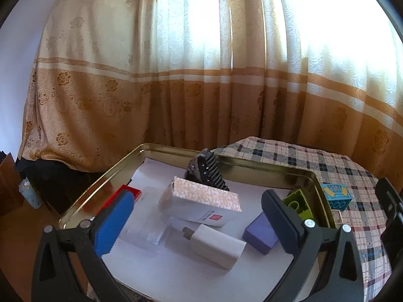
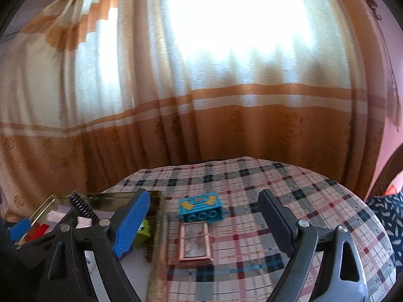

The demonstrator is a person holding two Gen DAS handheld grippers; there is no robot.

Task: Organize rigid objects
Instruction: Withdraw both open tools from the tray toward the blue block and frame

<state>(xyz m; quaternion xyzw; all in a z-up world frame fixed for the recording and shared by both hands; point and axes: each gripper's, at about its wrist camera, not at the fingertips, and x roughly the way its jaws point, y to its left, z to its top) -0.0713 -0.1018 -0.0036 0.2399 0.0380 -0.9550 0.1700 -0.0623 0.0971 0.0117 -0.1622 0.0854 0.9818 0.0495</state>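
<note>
A gold tin tray (image 1: 100,183) lined with white paper holds a pink-topped white box (image 1: 201,198), a black comb (image 1: 211,173), a white charger (image 1: 216,246), a purple block (image 1: 259,234), a green block (image 1: 299,203), a red piece (image 1: 126,193) and a clear plastic case (image 1: 143,231). My left gripper (image 1: 197,216) hovers open above them, gripping nothing. On the plaid cloth beside the tray lie a blue toy block (image 2: 201,209) and a copper-framed little picture frame (image 2: 195,241). My right gripper (image 2: 204,216) is open and empty, with both of these seen between its fingers further ahead.
The plaid-covered table (image 2: 289,196) runs right of the tray (image 2: 45,205) to a rounded far edge. Orange and cream curtains (image 1: 176,88) hang close behind it. A dark patterned fabric (image 2: 385,216) lies off the table's right side. A bottle (image 1: 30,193) stands on the floor at left.
</note>
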